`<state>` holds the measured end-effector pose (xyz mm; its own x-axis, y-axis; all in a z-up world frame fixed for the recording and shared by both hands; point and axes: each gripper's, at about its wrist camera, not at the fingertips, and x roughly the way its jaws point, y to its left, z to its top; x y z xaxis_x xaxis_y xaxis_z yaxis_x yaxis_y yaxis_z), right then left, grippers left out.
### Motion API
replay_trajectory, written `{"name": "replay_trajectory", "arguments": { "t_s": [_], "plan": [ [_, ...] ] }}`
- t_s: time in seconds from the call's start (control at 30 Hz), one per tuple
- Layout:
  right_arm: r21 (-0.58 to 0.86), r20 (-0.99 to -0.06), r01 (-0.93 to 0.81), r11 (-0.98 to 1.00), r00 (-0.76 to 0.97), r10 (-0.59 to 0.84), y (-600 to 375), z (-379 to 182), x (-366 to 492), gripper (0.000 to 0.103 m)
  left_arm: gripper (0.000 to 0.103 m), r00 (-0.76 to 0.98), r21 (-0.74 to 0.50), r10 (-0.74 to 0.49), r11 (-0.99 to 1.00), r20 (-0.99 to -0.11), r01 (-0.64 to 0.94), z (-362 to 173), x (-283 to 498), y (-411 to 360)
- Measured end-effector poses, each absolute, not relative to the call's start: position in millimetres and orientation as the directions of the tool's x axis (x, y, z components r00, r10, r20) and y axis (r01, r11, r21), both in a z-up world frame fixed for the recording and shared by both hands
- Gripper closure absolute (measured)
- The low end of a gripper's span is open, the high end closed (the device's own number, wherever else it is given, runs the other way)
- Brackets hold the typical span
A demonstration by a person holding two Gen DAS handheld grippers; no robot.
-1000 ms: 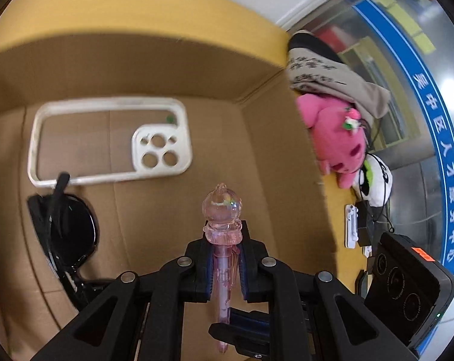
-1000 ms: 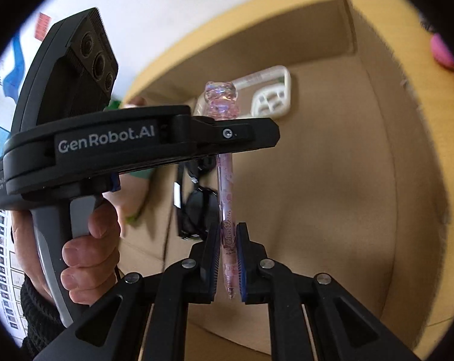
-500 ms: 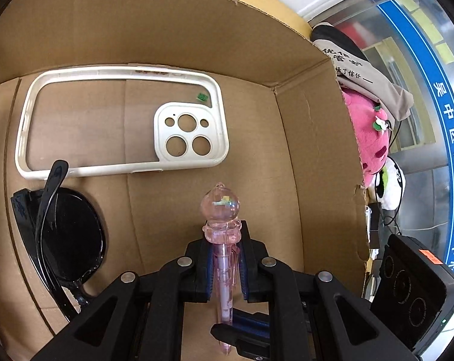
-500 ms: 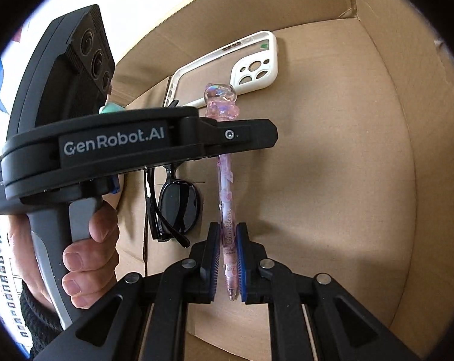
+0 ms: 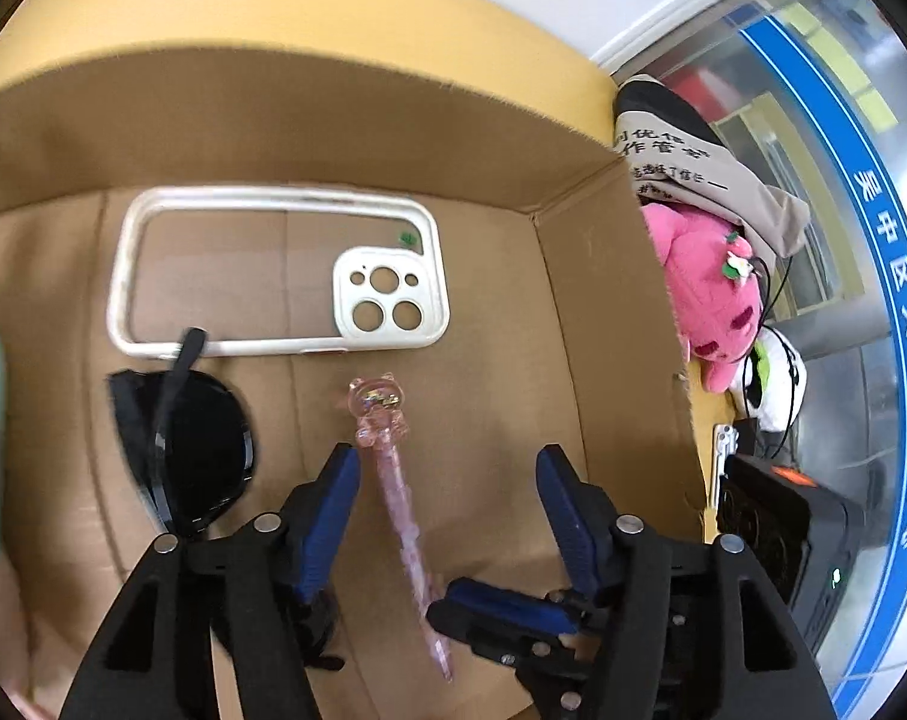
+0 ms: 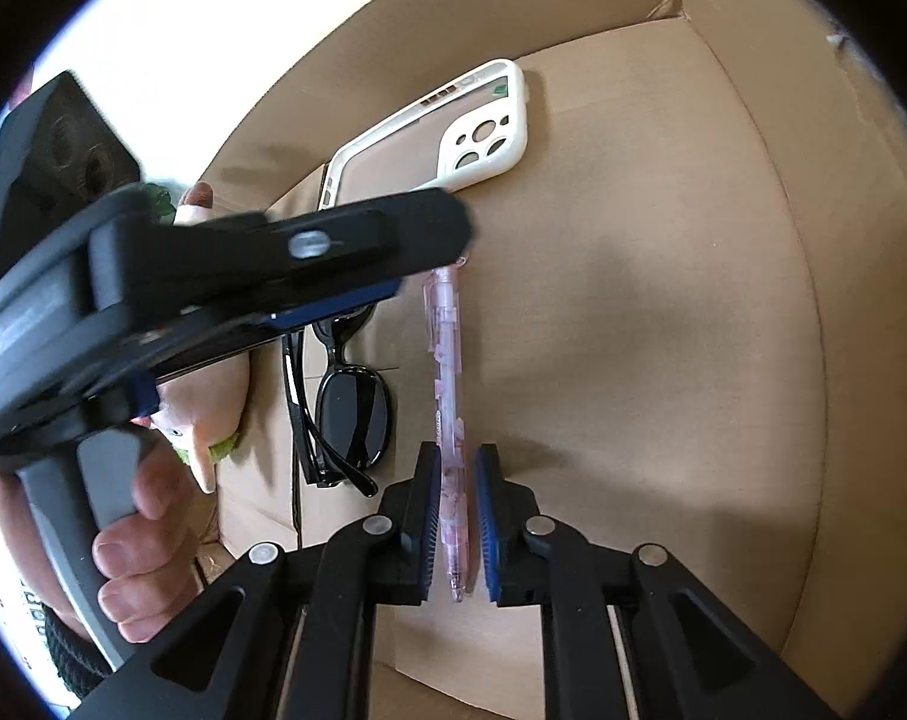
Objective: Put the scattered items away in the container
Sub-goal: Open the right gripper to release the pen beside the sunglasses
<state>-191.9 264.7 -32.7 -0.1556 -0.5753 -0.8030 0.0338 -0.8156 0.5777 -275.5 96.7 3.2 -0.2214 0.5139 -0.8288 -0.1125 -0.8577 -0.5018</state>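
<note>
While both grippers' jaws open, pink pen [image 5: 393, 480] amid bare box floor [image 5: 489, 372]

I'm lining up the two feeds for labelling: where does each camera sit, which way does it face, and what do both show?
Left wrist: rides the left hand-held gripper, looking steeply down into the cardboard box; its own jaws are opening, the pink pen loose between them.
Right wrist: rides the right hand-held gripper, facing down into the box; its jaws are opening around the pen's tip, and a hand gripping the left gripper shows.
Shared: pen, sunglasses, phone case, box.
</note>
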Motion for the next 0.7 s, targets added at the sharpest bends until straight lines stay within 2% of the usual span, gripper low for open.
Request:
{"name": "replay_trajectory", "arguments": {
  "t_s": [0.07, 0.17, 0.23, 0.27, 0.3, 0.43, 0.5, 0.6, 0.7],
  "plan": [
    [0.571, -0.805, 0.041, -0.82, -0.173, -0.568, 265, -28, -188, 0.08, 0.038, -0.243, -0.485, 0.502, -0.865, -0.83, -0.129, 13, -269, 91],
    [0.523, -0.816, 0.077, -0.849, -0.244, -0.525, 267, -7, -173, 0.067, 0.029, -0.317, -0.442, 0.469, -0.883, -0.825, -0.156, 37, -250, 78],
    [0.473, -0.818, 0.118, -0.873, -0.308, -0.485, 266, 13, -154, 0.054, 0.023, -0.388, -0.383, 0.423, -0.906, -0.819, -0.18, 58, -230, 66],
    [0.441, -0.82, 0.139, -0.887, -0.34, -0.461, 264, 22, -143, 0.044, 0.019, -0.428, -0.343, 0.391, -0.92, -0.815, -0.187, 68, -219, 61],
    [0.404, -0.819, 0.162, -0.9, -0.376, -0.435, 253, 33, -124, 0.038, 0.017, -0.479, -0.3, 0.354, -0.935, -0.803, -0.189, 79, -206, 55],
    [0.238, -0.794, 0.225, -0.945, -0.516, -0.323, 267, 73, -104, 0.036, 0.011, -0.643, -0.181, 0.245, -0.97, -0.726, -0.165, 115, -146, 32],
    [0.218, -0.767, 0.234, -0.947, -0.559, -0.315, 251, 81, -88, 0.031, 0.0, -0.722, -0.123, 0.18, -0.984, -0.669, -0.131, 125, -109, 24],
    [0.227, -0.723, 0.209, -0.951, -0.618, -0.308, 249, 90, -60, 0.031, 0.0, -0.791, -0.063, 0.098, -0.995, -0.604, -0.075, 125, -59, 19],
    [0.224, -0.697, 0.178, -0.958, -0.658, -0.285, 244, 96, -40, 0.027, 0.0, -0.804, -0.045, 0.08, -0.997, -0.589, -0.066, 113, -19, 16]
  ]
}}
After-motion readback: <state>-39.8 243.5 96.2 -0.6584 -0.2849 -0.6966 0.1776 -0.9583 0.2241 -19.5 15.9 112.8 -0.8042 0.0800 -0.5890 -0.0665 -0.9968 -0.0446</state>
